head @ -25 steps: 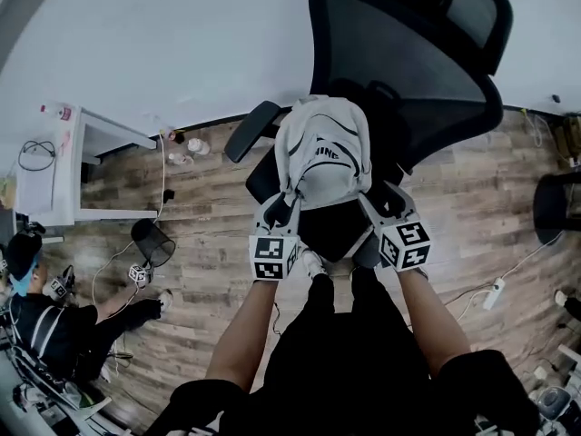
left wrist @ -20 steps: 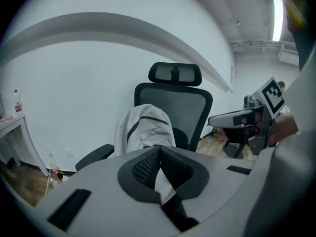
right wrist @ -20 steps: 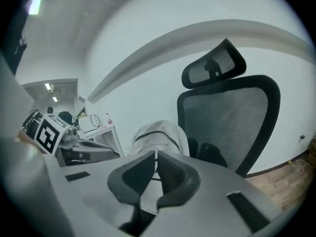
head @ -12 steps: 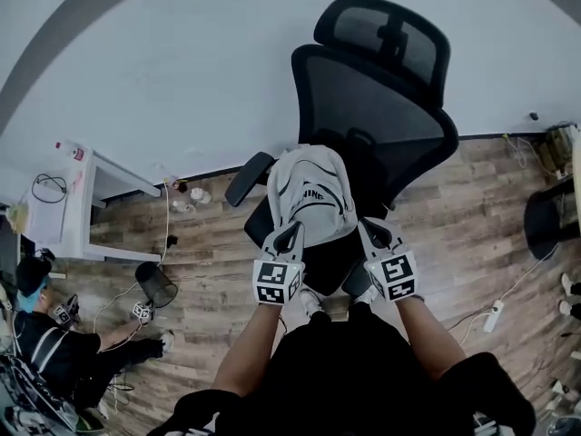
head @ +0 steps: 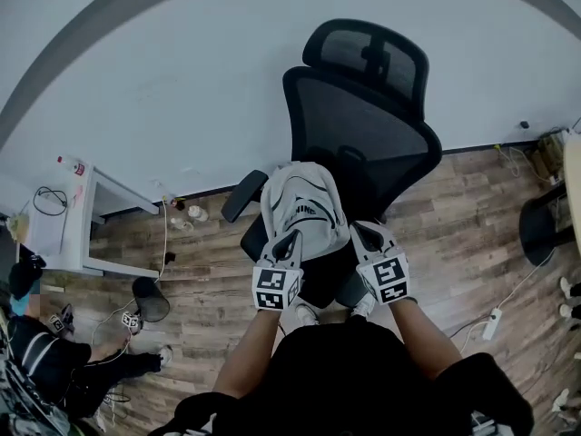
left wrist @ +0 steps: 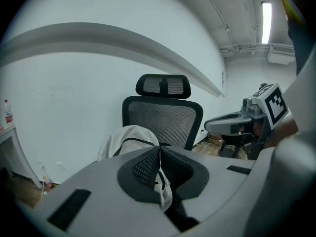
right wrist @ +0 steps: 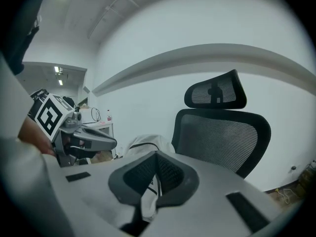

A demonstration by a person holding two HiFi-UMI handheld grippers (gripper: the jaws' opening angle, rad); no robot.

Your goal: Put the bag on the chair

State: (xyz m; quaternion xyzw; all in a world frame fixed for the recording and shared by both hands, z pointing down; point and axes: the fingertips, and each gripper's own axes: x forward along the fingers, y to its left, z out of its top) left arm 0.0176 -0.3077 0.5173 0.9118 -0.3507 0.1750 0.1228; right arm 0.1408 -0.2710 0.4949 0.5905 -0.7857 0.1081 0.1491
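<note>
The grey-white bag (head: 304, 198) stands upright on the seat of the black mesh office chair (head: 363, 125), leaning against its backrest. My left gripper (head: 292, 236) is at the bag's front left, jaws closed tip to tip. My right gripper (head: 356, 230) is at its front right, also shut. In the left gripper view the bag (left wrist: 128, 139) shows just beyond the closed left gripper (left wrist: 160, 147), before the chair (left wrist: 163, 117). In the right gripper view the bag (right wrist: 145, 144) lies behind the shut right gripper (right wrist: 156, 153). I see nothing pinched between either pair of pads.
A white desk (head: 73, 225) stands at the left, with a black bin (head: 150, 298) and cables on the wood floor near it. A person (head: 54, 371) sits on the floor at lower left. A power strip (head: 493, 321) and another chair base (head: 540, 225) are at the right.
Both grippers let go of the bag's lower corners, drew back a little toward me and closed. The bag stays on the seat.
</note>
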